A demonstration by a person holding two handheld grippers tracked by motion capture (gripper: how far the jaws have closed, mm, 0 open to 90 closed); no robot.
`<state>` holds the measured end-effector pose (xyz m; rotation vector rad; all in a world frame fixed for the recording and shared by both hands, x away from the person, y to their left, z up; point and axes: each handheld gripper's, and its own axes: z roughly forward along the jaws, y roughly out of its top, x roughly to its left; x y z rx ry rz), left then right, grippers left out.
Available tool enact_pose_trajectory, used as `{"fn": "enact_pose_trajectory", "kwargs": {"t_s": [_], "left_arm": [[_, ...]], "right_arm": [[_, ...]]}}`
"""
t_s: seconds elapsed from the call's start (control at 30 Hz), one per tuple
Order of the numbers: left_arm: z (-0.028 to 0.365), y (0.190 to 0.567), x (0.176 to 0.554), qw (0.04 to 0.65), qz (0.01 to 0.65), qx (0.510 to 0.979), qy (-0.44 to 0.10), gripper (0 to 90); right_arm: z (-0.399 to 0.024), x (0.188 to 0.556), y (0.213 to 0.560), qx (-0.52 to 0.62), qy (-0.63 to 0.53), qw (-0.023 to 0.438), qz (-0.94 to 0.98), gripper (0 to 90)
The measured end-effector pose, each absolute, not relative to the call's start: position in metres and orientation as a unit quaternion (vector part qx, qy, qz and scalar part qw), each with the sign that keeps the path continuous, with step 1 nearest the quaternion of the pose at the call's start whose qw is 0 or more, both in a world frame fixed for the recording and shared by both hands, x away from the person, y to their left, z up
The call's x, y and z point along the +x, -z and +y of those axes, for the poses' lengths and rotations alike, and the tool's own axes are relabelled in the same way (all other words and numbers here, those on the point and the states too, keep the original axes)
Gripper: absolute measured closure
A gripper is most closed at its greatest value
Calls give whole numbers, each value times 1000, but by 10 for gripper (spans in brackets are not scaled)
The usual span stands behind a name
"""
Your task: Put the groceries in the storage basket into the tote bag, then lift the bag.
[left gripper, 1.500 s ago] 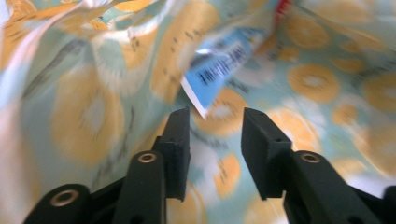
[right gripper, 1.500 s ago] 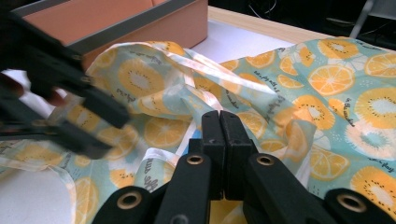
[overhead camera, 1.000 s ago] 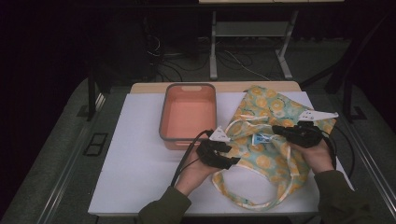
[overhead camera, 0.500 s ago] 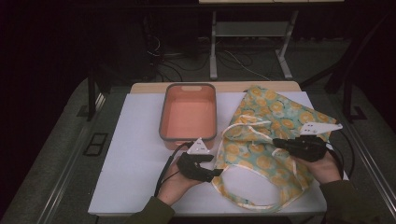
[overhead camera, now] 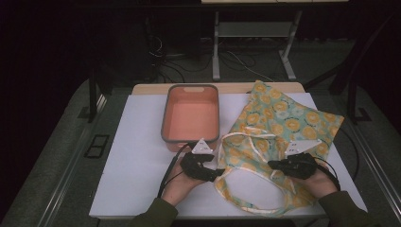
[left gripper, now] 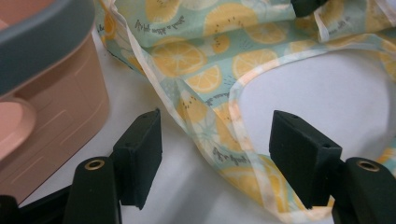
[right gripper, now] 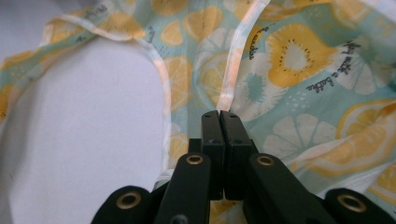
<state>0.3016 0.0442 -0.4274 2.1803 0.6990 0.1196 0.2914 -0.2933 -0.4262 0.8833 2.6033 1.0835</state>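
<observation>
**A:** Where's the bag sitting on your feed right now?

**B:** The bag (overhead camera: 279, 137) lies flat on the right half of the counter (overhead camera: 137, 161), yellow citrus print on pale green. Its top corner points toward the far edge, and its handles (overhead camera: 246, 139) loop out toward my side. The tub (overhead camera: 191, 116) sits just left of it, orange-pink with a grey rim, and the bag's left edge comes right up beside its front corner.

**A:** And the grippers?

**B:** My left gripper (left gripper: 212, 154) is down low by the tub's near corner. Its jaws have just been opening and stand well apart now. A strip of the bag's hem runs through the gap between them, but the pads aren't pressing on it.

My right gripper (right gripper: 219, 116) is over the bag's near right part. Those jaws are pressed together, tip to tip. In the right gripper view a pale handle strap (right gripper: 236, 60) runs up from right at the tips, but I can't tell if any fabric is actually pinched in there.
</observation>
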Motion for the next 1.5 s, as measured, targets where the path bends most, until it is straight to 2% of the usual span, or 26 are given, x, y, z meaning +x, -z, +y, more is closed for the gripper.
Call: {"fn": "enact_pose_trajectory", "kwargs": {"t_s": [0.13, 0.3, 0.37, 0.4, 0.6, 0.67, 0.83, 1.03, 1.13, 1.23, 1.37, 1.5], "left_arm": [[34, 435, 309, 402, 284, 869, -45, 302], [22, 445, 318, 394, 291, 871, -39, 287], [16, 450, 320, 384, 286, 877, -40, 310], [15, 450, 319, 385, 284, 877, -49, 335], [16, 448, 319, 384, 270, 882, -32, 770], [18, 448, 319, 385, 268, 883, -28, 875], [29, 438, 321, 426, 286, 858, -11, 892], [43, 428, 324, 471, 307, 827, -2, 893], [43, 428, 323, 472, 306, 827, -3, 893], [43, 428, 323, 473, 305, 826, -4, 893], [41, 428, 323, 470, 300, 830, -10, 892], [38, 424, 322, 470, 290, 833, -20, 893]], "right_arm": [[-292, 292, 429, 301, -362, 91, 877, 860], [-299, 289, 415, 309, -401, 101, 856, 618], [-302, 285, 406, 314, -425, 101, 843, 572], [-302, 281, 403, 314, -432, 103, 839, 548], [-297, 257, 399, 294, -430, 102, 847, 516], [-293, 250, 402, 288, -426, 90, 853, 516], [-285, 251, 427, 283, -352, 90, 888, 488], [-292, 258, 440, 298, -305, 91, 900, 449], [-289, 256, 441, 288, -296, 90, 906, 515], [-290, 256, 441, 295, -301, 88, 902, 706], [-292, 258, 442, 297, -301, 94, 901, 877], [-294, 260, 442, 301, -307, 98, 897, 899]]}}
